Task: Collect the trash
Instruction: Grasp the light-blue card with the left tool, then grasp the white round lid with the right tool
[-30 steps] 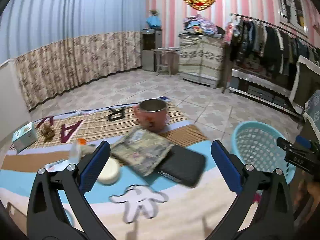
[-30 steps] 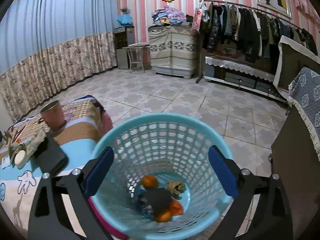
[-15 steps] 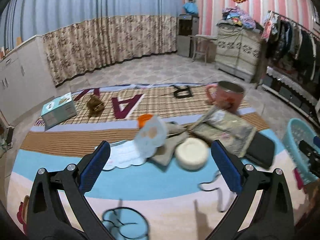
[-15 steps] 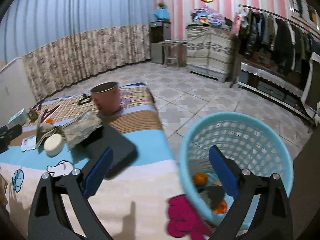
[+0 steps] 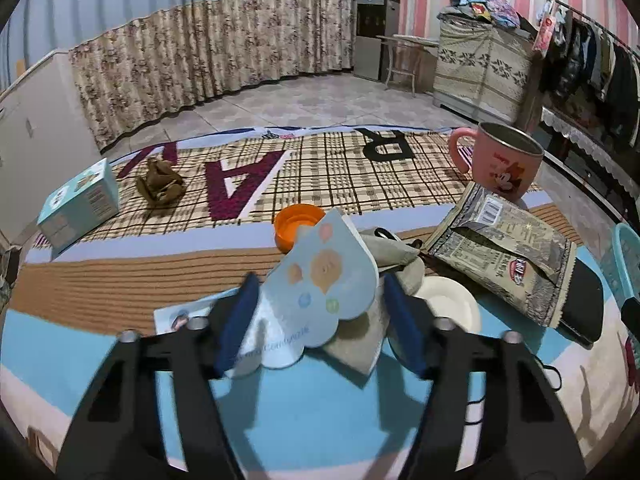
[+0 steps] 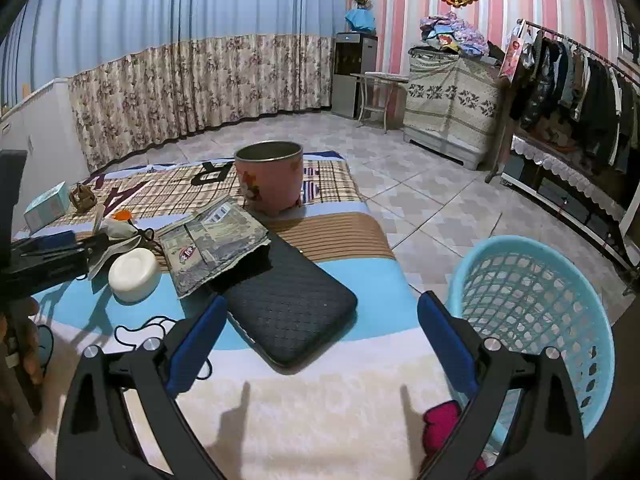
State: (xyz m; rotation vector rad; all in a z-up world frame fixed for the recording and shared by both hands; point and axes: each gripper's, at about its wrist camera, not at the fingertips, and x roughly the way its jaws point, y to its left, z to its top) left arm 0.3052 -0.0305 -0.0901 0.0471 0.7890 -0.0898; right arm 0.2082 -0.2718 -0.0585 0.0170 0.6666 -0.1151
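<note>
Evidently the left gripper (image 5: 318,322) is set around the pale blue cloud-shaped paper card with coloured spots (image 5: 326,276), its blue pads flanking the card. Its jaws have just been closing, the card between them; whether the pads press yet I cannot tell — the card's lower edge looks close to the left pad, a gap shows on the right. The card stands propped against a crumpled grey cloth (image 5: 390,250), which leaves an upright face easy to pinch. An orange plastic bottle cap (image 5: 298,224) lies just behind it, a round white bowl (image 5: 448,308) just to its right.

The right gripper (image 6: 322,338) hangs wide and empty over the striped cartoon-print blanket (image 6: 320,400), near a black quilted pouch (image 6: 288,304). A torn grey-green foil snack packet (image 6: 212,244) overlaps the pouch, likely next in line.

The light blue lattice plastic basket (image 6: 532,312) sits on the floor touching the blanket's edge, within easy reach for drops. A brown crumpled scrap (image 5: 160,188) lies well apart beside a small teal carton (image 5: 80,208).
</note>
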